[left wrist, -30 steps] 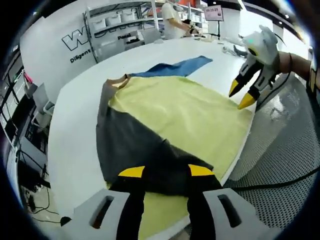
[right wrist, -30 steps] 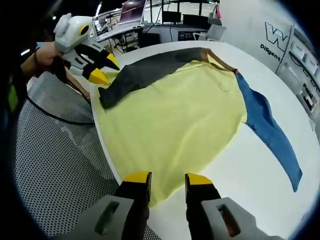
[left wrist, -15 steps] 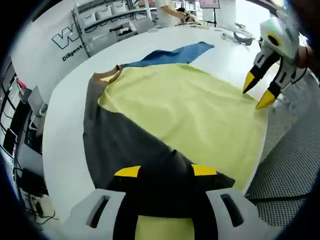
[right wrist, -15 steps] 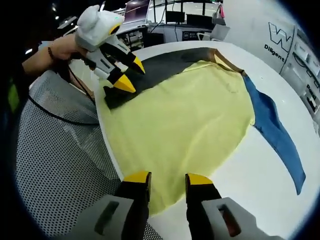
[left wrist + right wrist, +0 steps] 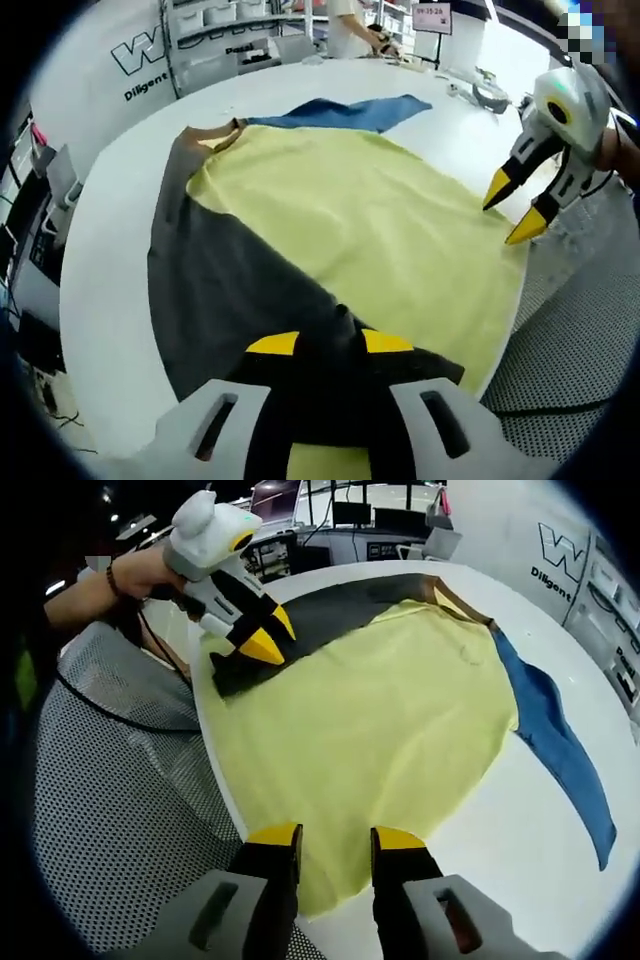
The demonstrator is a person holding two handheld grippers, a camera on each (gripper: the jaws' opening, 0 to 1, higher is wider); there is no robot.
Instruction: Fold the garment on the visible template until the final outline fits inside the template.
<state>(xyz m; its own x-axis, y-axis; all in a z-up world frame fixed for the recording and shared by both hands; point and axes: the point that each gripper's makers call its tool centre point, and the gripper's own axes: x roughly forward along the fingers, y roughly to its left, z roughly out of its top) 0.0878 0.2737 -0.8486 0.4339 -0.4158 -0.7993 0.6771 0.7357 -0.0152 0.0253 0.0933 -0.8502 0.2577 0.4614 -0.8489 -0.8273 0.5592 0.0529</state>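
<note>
A garment lies spread on the white table [image 5: 105,290]: a pale yellow body [image 5: 370,220], a dark grey sleeve side [image 5: 215,290], a blue sleeve [image 5: 345,112] and a brown collar [image 5: 215,135]. My left gripper [image 5: 330,342] hovers open over the near end of the dark grey part; it shows as the left gripper [image 5: 268,638] in the right gripper view. My right gripper [image 5: 336,837] stands open above the yellow hem [image 5: 330,875] at the table's edge; it shows as the right gripper [image 5: 512,208], jaws apart, in the left gripper view.
A grey mesh surface [image 5: 110,780] lies against the table's near edge, also seen as mesh [image 5: 570,350]. A person [image 5: 350,25] stands at shelves beyond the far side. White table [image 5: 500,830] lies bare past the hem, and small items [image 5: 490,95] sit far right.
My left gripper has moved forward and lower over the dark grey cloth end. The right gripper has shifted slightly further over the yellow hem. The garment lies as before.
</note>
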